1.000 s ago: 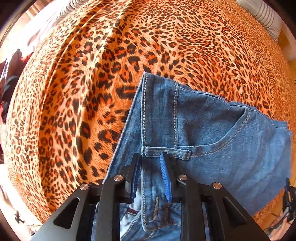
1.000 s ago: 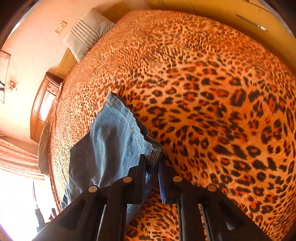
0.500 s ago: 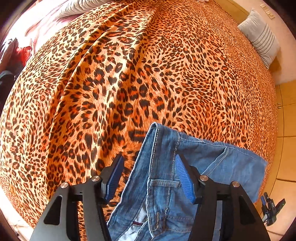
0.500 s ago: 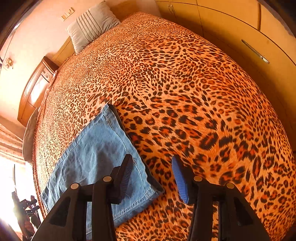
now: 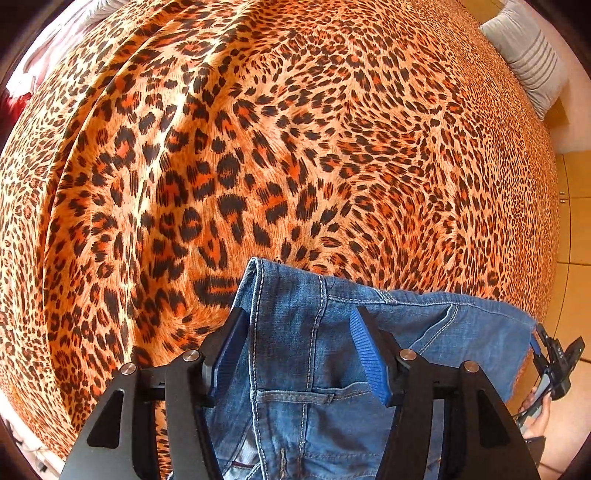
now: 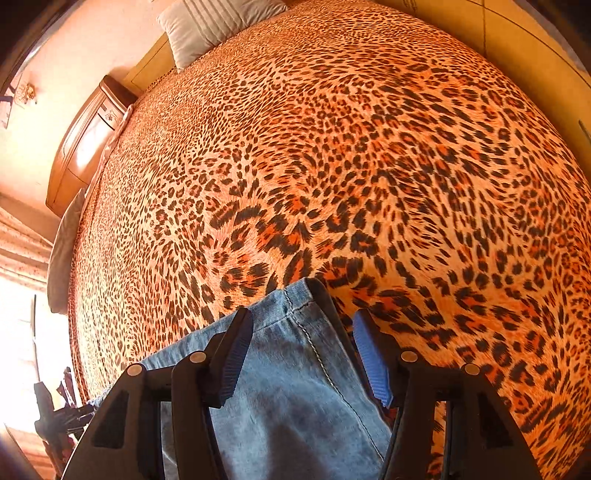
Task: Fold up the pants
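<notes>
Blue denim pants (image 5: 332, 350) lie folded on a leopard-print bedspread (image 5: 277, 147). In the left wrist view my left gripper (image 5: 301, 354) is open and empty, raised over the waistband corner with its belt loop and pocket. In the right wrist view my right gripper (image 6: 303, 358) is open and empty above the other corner of the pants (image 6: 295, 387), where a stitched seam runs. The right gripper (image 5: 554, 365) and a hand also show at the far right of the left wrist view.
A grey striped pillow (image 5: 528, 55) lies at the head of the bed; it also shows in the right wrist view (image 6: 210, 26). A wooden nightstand (image 6: 88, 136) stands beside the bed. Wardrobe doors (image 6: 517, 40) stand along the right. Clothes (image 5: 22, 81) lie at the left edge.
Both grippers have opened, let go of the pants and drawn back and up. The pants now lie flat on the bedspread.
</notes>
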`<action>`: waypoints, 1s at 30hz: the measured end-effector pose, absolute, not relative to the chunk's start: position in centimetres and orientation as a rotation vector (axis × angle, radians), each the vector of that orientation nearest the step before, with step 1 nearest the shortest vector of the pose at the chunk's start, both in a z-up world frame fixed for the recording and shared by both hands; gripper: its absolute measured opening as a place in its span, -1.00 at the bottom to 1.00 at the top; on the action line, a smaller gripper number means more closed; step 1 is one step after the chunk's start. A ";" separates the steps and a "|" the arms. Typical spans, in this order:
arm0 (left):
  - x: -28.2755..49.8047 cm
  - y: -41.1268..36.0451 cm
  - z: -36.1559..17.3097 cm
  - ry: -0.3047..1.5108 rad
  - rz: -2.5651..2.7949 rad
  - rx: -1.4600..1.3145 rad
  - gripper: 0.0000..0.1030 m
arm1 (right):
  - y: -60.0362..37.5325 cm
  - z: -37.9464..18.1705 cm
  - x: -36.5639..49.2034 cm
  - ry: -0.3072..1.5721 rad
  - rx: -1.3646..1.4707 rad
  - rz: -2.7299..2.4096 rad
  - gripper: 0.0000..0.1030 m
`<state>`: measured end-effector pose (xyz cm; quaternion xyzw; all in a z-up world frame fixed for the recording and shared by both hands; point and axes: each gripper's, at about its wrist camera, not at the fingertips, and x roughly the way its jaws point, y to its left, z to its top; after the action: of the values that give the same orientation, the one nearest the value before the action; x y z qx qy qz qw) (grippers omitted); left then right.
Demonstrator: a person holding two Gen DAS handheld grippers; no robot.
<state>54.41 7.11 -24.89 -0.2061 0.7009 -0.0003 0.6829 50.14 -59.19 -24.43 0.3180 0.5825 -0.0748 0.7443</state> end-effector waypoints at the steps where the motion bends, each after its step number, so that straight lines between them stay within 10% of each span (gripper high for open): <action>1: 54.8 7.2 -25.2 1.576 0.001 -0.471 0.13 | -58.7 -24.8 50.4 1.288 0.691 -0.150 0.14; 8: 55.8 6.7 -26.1 1.599 -0.008 -0.494 0.30 | -55.7 -25.0 51.5 1.336 0.472 -0.142 0.30; 12: 55.3 6.0 -25.5 1.621 -0.029 -0.459 -0.60 | -55.0 -24.7 51.0 1.367 0.380 -0.152 -0.59; 30: 45.6 1.6 -14.4 1.192 -0.027 -0.159 -0.66 | -53.1 -10.8 38.3 1.072 0.453 -0.175 -0.65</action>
<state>45.57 1.57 -14.40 -0.0746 0.5609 -0.0128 0.8244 38.30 -53.14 -10.83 0.2138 0.5056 -0.0825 0.8318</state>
